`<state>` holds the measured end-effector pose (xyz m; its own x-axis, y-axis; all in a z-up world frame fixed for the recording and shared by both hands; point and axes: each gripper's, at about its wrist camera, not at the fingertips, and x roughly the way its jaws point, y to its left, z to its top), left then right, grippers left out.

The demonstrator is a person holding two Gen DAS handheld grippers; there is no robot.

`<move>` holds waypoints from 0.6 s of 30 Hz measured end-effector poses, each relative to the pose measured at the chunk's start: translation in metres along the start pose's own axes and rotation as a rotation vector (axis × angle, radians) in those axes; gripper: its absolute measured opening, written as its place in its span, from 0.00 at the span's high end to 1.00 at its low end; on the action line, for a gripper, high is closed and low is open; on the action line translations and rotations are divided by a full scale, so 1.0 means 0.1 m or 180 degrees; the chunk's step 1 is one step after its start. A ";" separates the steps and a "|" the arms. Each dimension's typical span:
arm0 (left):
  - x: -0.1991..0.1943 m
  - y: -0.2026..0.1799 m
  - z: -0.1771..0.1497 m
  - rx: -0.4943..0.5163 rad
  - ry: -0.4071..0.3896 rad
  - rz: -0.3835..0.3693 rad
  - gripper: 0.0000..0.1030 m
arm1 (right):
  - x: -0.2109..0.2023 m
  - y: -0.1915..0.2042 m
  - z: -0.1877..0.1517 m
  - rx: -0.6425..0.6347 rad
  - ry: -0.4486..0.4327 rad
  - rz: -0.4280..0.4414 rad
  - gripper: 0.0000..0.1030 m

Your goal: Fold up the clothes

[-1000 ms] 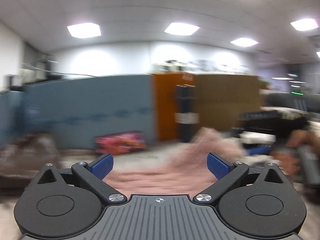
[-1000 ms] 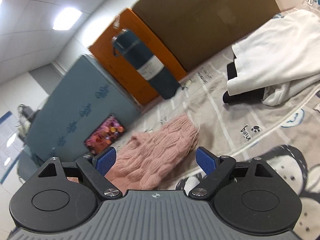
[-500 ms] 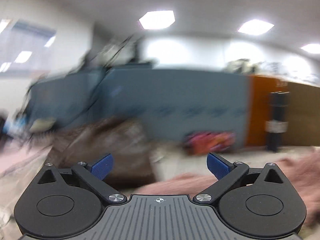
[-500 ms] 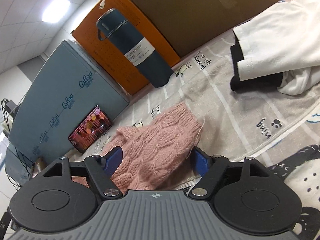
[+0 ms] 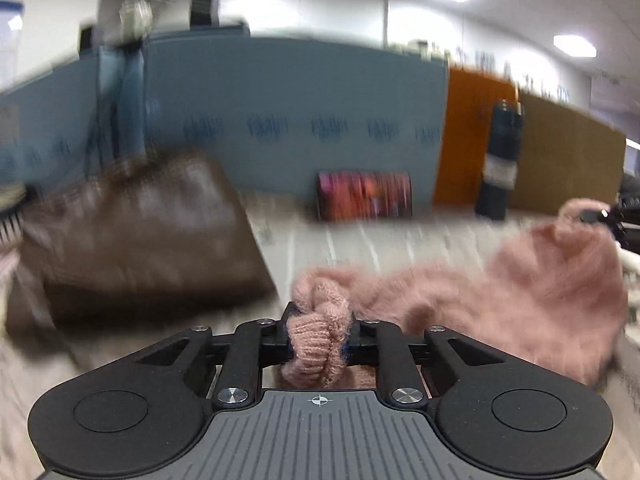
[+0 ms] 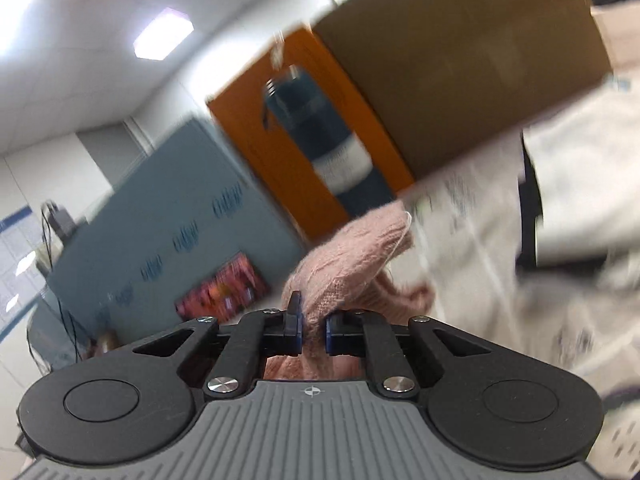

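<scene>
The left gripper (image 5: pixel 319 334) was closed on a ribbed end of the pink sweater (image 5: pixel 532 300), probably a cuff or a hem corner. The knit was bunched thick between the blue pads. The right gripper (image 6: pixel 313 330) was also clamped on the pink knit, on another end of it. In the left wrist view this right gripper was seen far to the right, holding its end up above the printed cloth (image 5: pixel 360 236) that covers the worktop. So the sweater hung between the 2 grippers, and its middle sagged toward the cloth, near the front edge of the worktop.

Both views were blurred, so I judge the hands were moving fast. This is the first risk: a loose, fuzzy knit can slip out of the pads if the pull is sudden. Also, if the grippers go too far apart, the sweater may stretch or lose its shape.

The brown bag (image 5: pixel 132 240) stood just beside the left gripper, on the left side of the worktop, and a swing could drag the knit over it. The dark bottle (image 6: pixel 320 140) stood upright near the back edge, and the lifted end could knock it. The white garment (image 6: pixel 580 192) lay on the right side and could get caught in the fold.
</scene>
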<state>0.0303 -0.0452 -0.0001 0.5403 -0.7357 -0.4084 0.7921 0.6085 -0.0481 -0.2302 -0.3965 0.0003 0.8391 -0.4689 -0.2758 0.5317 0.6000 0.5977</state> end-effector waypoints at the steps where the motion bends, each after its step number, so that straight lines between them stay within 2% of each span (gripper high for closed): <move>1: -0.03 0.01 0.06 0.0000 -0.0122 0.0030 0.84 | -0.04 0.02 0.07 -0.0011 -0.0085 0.0018 0.92; 6: -0.11 0.01 0.37 0.0011 -0.0658 0.0287 0.90 | -0.34 0.07 0.38 -0.0002 -0.0619 0.0101 0.93; 9: -0.18 0.11 0.44 -0.0125 -0.0732 0.0378 0.90 | -0.54 0.02 0.45 0.0044 -0.0851 0.0104 0.93; 14: -0.17 0.28 0.13 -0.0247 -0.0361 0.0422 0.90 | -0.75 -0.18 0.30 -0.0066 -0.0815 -0.0101 0.93; 18: -0.14 0.39 -0.20 -0.0370 0.0040 0.0425 0.90 | -0.75 -0.47 0.10 -0.0004 -0.0491 -0.0351 0.93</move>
<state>0.0483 -0.0048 -0.0143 0.6344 -0.6426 -0.4296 0.6750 0.7314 -0.0973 -0.3193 -0.3958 0.0010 0.7483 -0.6255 -0.2209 0.6197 0.5403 0.5693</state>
